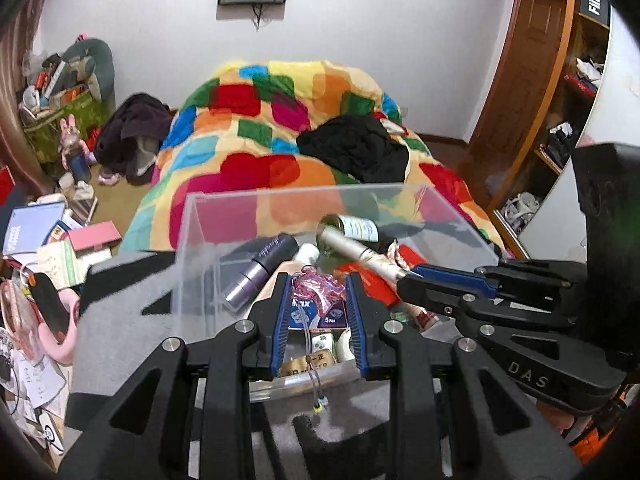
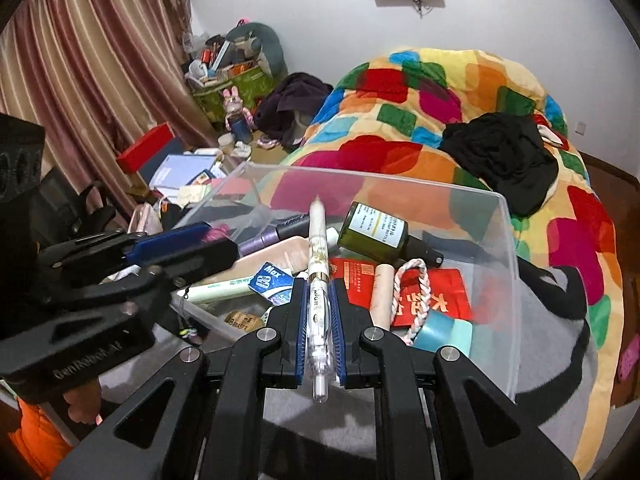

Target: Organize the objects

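- Left tongs (image 1: 319, 292): clamped on a pink translucent trinket (image 1: 318, 290) with a thin cord (image 1: 312, 364) hanging below; held above the near end of the clear bin (image 1: 192, 240).
- Right tongs (image 2: 319, 308): closed tight on a white pen (image 2: 318, 264), barrel running along the fingers, tip pointing out over the bin contents.
- Bin already crowded: green bottle (image 2: 376, 232), purple tube (image 1: 256, 272), blue Max box (image 2: 270, 278), red envelope (image 2: 432, 300), braided rope (image 2: 412, 280), tape roll (image 2: 444, 332).
- Judged step: carrying both items to a resting place inside the bin.
- Keep each grip firm until the item sits low over the contents; avoid releasing from height, since the pen is likely to roll or bounce off the bottle.
- Lower the pen parallel to the tube and bottle, into a gap, not across them.
- Clear the near wall of the bin before descending; transparent edges are hard to judge.
- Gather the dangling cord inside the bin before parting the left tongs, so nothing trails over the rim.
- Keep the two tongs well apart during descent; they sit near each other now and risk collision.
- Release one item at a time.
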Tool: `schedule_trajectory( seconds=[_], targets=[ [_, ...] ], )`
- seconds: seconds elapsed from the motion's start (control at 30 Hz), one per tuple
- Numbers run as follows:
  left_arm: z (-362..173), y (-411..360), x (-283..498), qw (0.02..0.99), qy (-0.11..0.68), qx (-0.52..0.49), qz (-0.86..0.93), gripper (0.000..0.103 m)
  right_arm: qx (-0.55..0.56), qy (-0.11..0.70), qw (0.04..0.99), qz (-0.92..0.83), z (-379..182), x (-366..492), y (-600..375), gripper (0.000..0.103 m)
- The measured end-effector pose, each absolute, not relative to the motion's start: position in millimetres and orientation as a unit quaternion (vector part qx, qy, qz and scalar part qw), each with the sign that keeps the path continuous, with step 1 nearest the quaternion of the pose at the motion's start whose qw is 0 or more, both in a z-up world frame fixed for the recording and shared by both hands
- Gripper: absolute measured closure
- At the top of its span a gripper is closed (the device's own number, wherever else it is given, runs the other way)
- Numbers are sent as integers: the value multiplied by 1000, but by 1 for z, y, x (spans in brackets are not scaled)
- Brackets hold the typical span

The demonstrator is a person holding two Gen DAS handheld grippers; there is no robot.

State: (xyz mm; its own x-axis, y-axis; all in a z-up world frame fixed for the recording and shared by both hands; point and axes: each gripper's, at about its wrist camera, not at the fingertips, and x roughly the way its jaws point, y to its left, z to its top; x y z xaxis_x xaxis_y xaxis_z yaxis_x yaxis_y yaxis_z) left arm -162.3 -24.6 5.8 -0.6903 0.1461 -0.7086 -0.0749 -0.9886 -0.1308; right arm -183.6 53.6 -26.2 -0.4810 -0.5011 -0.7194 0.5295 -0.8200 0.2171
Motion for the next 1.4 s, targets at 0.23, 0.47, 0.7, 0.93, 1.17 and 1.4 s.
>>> schedule_trajectory(
  seconds=[0.23,0.47,0.7,0.93,1.17,1.4],
  targets=[
    [0,-25,-160,64,-52,-397,914,76,410,41,298,-861,-25,-180,50,92],
    [9,-23,-147,65,-48,-384,920,73,391,49,285,-874,-12,-166,58,69],
    [21,-23,-122,52,-44,-349,935,44,365,56,264,-891,-1,-145,70,56],
    [25,-23,-103,47,-42,-333,941,24,344,49,245,-905,6,-125,80,31],
    [23,-27,-87,31,-43,-311,949,12,325,48,231,-916,8,-109,87,21],
    [16,-26,-80,32,-41,-315,948,12,326,44,224,-917,2,-101,92,20]
  ],
)
